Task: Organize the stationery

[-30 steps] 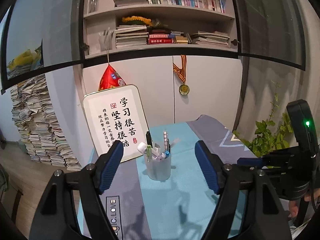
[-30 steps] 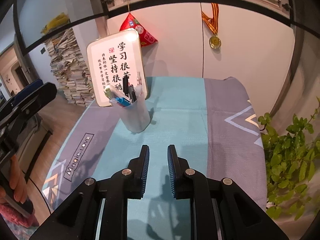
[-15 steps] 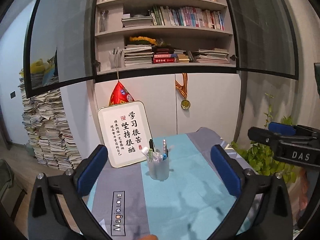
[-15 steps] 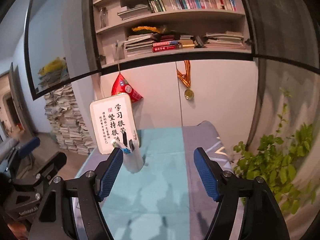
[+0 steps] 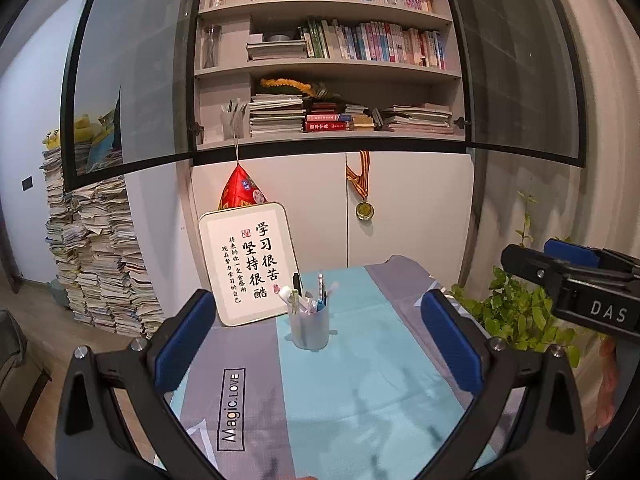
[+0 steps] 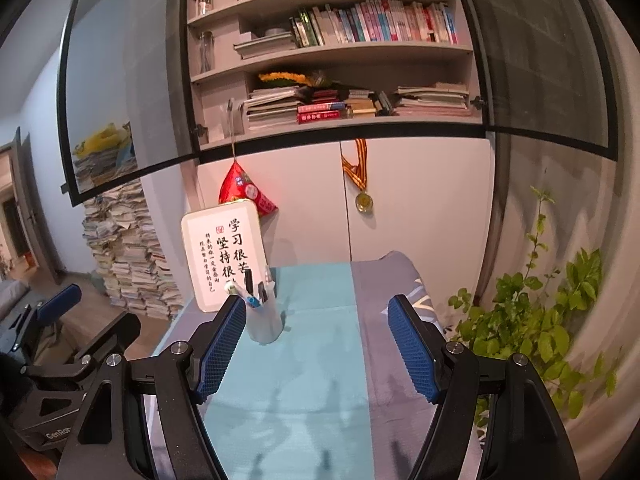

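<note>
A study wall fills the background: a bookshelf [image 5: 344,52] behind glass doors, white cabinet doors below with a gold medal [image 5: 365,209] and a red pouch [image 5: 240,192] hanging, and a stack of papers [image 5: 96,264] at the left. At lower centre, the tabletop [image 5: 360,392] wears a teal and grey cloth. A translucent pen cup [image 5: 310,326] holding pens and markers stands upright just in front of a framed calligraphy board [image 5: 250,262]. The left claw [image 5: 316,344] is spread wide, empty, above the cloth. The right claw [image 6: 316,352] is likewise wide apart, holding nothing, its left pad overlapping the cup in view. A leafy plant [image 6: 532,320] sits at the right.
</note>
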`<state>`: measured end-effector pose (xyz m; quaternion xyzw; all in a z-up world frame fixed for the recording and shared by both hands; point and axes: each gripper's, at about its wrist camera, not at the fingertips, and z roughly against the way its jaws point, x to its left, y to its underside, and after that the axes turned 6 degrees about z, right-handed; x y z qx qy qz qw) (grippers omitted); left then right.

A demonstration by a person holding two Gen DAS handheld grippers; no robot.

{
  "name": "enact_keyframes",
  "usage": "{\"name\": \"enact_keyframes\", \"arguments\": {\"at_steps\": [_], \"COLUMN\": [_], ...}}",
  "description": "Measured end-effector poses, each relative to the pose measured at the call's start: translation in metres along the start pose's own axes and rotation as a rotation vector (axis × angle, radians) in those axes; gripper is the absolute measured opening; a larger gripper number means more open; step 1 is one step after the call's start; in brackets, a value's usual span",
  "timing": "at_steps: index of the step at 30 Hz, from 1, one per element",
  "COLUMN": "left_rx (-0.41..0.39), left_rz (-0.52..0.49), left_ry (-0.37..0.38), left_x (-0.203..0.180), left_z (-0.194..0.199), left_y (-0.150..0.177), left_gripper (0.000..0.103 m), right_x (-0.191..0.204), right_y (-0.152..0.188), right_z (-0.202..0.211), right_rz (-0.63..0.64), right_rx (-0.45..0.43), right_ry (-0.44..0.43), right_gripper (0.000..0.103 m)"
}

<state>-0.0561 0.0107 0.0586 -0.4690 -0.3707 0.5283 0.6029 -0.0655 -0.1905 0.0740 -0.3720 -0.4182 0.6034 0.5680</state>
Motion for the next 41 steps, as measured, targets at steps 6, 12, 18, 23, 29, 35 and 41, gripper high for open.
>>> {"name": "enact_keyframes", "arguments": {"at_steps": [6,12,18,23,29,35,41], "left_rx": [0.016,0.034,0.037,0.037,0.039,0.040,0.041], "left_rz": [0.001,0.013,0.011,0.012,0.013,0.015,0.016], "left_ry": [0.000,0.001,0.001,0.005,0.005,0.003,0.004], "left_x": [-0.0023,-0.0026,-0.0043,-0.0047,-0.0053,-0.0055,-0.0053], "left_z": [-0.0017,-0.0050,-0.0055,-0.0063,-0.0071,-0.0072,-0.0070], "left_y": [0.0012,0.0040,0.0047,0.0037,0.0041,0.0051,0.0064], "left_gripper": [0.102,0.102,0.102,0.102,0.102,0.102,0.102], "right_x": [-0.0006,0.0004,0.0008,0.0007,-0.0005,-0.0004,-0.0003], "right_y": [0.0024,0.0058,0.0073,0.0068,0.0099,0.0098,0.0097], "right_z": [0.0030,0.0014,-0.0010,-0.0005,-0.0006,-0.0004,-0.0006], "right_rz": [-0.003,0.002,0.000,0.000,0.005,0.006,0.008], "right_rx": [-0.004,0.005,0.011,0.010,0.005,0.007,0.004], "right_ry": [-0.002,0.004,0.001,0.004,0.011,0.011,0.014], "right_gripper": [0.074,0.074,0.074,0.074,0.074,0.074,0.074]}}
